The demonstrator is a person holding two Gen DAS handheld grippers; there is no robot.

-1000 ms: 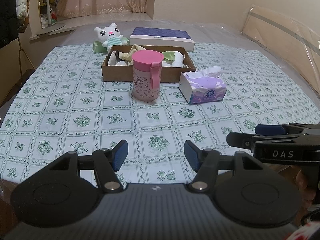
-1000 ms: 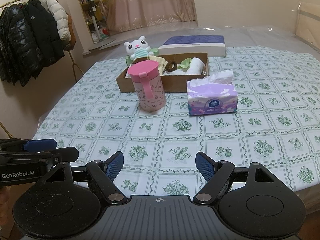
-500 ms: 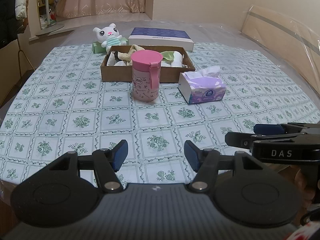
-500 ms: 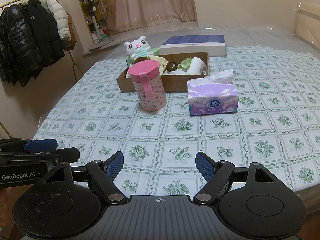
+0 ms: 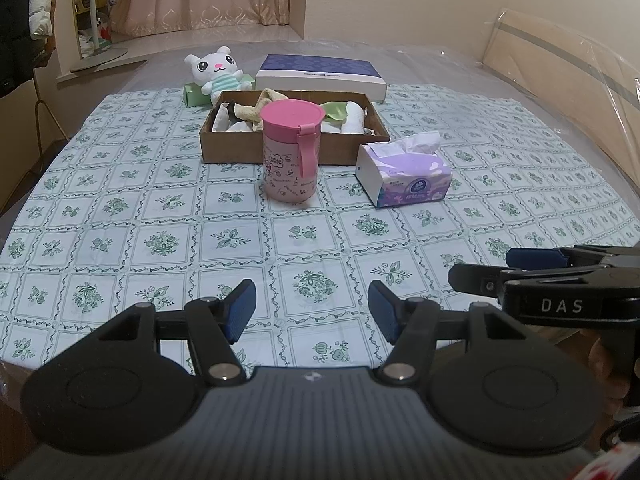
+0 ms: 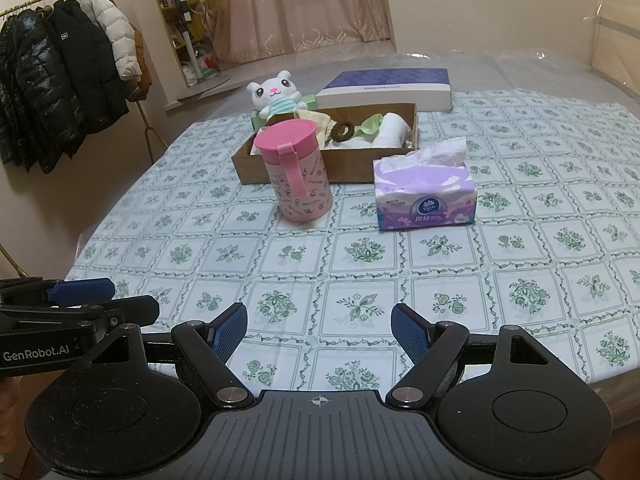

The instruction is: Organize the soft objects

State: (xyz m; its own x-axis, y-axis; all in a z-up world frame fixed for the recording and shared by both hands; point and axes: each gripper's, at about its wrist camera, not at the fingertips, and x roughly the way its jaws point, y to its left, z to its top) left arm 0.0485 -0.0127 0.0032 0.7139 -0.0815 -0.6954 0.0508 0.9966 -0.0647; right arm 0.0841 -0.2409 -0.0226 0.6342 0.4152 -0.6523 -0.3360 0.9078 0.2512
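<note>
A brown cardboard tray point(image 5: 244, 148) point(image 6: 256, 168) at the far middle of the table holds rolled white cloths, a beige towel, a brown ring and a green leaf-shaped piece. Behind its left end sits a white plush cat point(image 5: 214, 70) point(image 6: 276, 94) on a green box. A purple tissue pack point(image 5: 404, 178) point(image 6: 426, 198) lies in front of the tray's right end. My left gripper point(image 5: 312, 312) hangs open and empty over the near table edge. My right gripper point(image 6: 318, 328) is open and empty too, beside it on the right.
A pink lidded cup point(image 5: 291, 152) point(image 6: 298, 170) stands in front of the tray. A flat blue and white box point(image 5: 320, 76) point(image 6: 388, 88) lies behind it. Coats hang on a rack point(image 6: 60, 80) at the left. The floral tablecloth point(image 5: 160, 240) covers the table.
</note>
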